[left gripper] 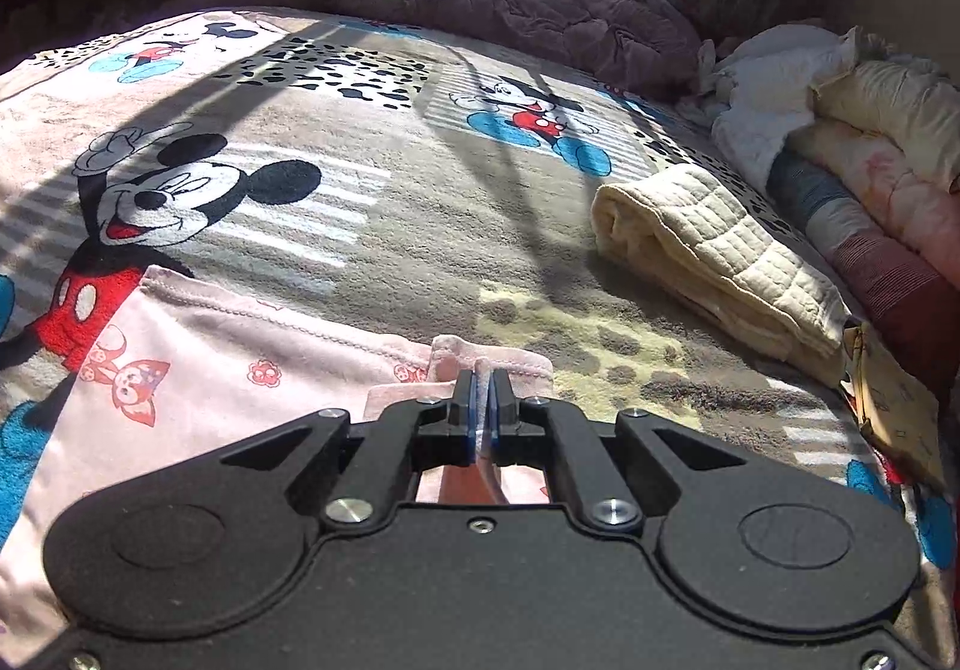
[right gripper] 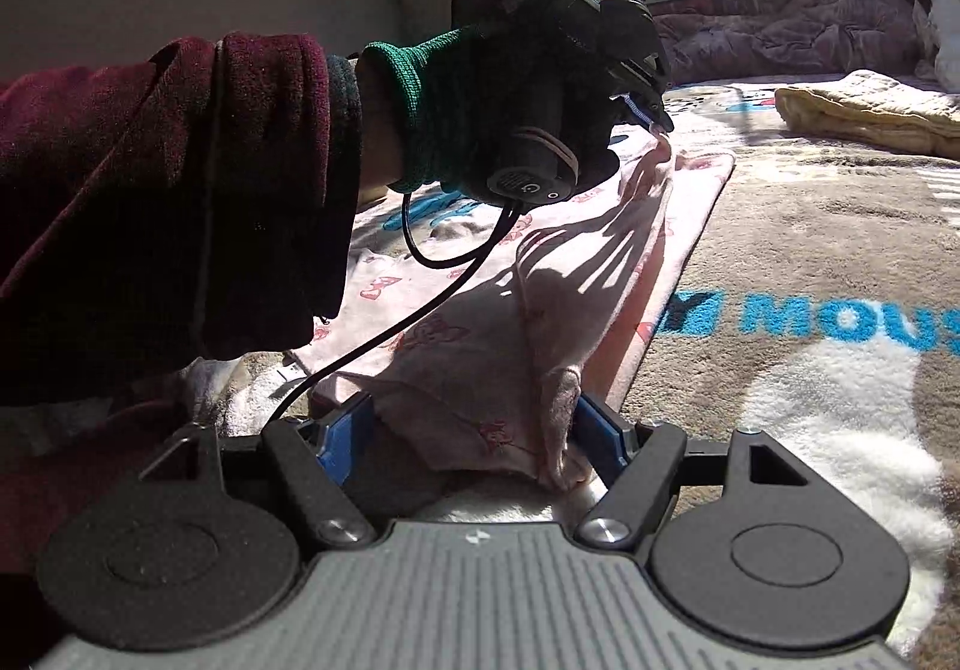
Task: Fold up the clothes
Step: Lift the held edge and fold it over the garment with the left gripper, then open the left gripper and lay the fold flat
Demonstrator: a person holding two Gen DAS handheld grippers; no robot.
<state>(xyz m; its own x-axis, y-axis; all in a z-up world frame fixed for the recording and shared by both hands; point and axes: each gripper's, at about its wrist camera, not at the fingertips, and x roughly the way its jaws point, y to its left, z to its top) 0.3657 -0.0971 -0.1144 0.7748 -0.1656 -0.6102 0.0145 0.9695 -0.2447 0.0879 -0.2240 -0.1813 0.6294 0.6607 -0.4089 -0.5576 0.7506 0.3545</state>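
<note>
A pink garment (left gripper: 210,370) printed with small foxes lies on the Mickey Mouse blanket (left gripper: 390,226). My left gripper (left gripper: 483,388) is shut on a hem corner of it. In the right wrist view a gloved hand (right gripper: 480,105) holds that left gripper (right gripper: 654,116), which lifts the corner so the pink garment (right gripper: 540,274) hangs in a ridge down toward my right gripper (right gripper: 474,433). The right gripper's jaws stand wide apart, open, with a bunched fold of the garment lying between its blue-padded fingers (right gripper: 600,430).
A folded cream quilted blanket (left gripper: 708,250) lies to the right, with a pile of rolled bedding (left gripper: 870,141) behind it. A mauve comforter (left gripper: 480,9) is heaped along the window. A maroon sleeve (right gripper: 150,202) fills the left of the right wrist view.
</note>
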